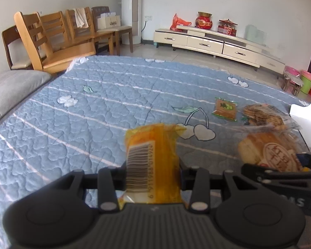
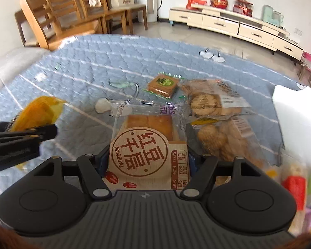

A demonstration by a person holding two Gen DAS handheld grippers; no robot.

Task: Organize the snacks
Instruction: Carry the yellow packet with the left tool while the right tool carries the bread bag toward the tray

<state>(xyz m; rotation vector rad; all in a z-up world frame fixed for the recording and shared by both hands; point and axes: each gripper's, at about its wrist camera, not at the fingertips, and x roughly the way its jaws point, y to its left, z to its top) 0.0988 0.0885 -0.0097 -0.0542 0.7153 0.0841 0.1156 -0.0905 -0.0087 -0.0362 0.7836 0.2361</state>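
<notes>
Blue quilt (image 1: 93,108): L hand-held gripper (image 1: 153,170) clamps orange packet (image 1: 151,155); R hand-held gripper (image 2: 149,161) grips bread pack (image 2: 149,145).

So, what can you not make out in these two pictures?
Left wrist view: orange snack pack's front; only its barcode side shows, in the left tongs.
Right wrist view: whether the right tongs press the bread pack; the pack hides the pads.
Right wrist view: snacks at the right edge, blurred and cut off.

Right claw (image 2: 148,161) around red-bean bread packet (image 2: 149,143), cookie bags (image 2: 213,103) beside, blue quilt (image 2: 93,62) beneath
</notes>
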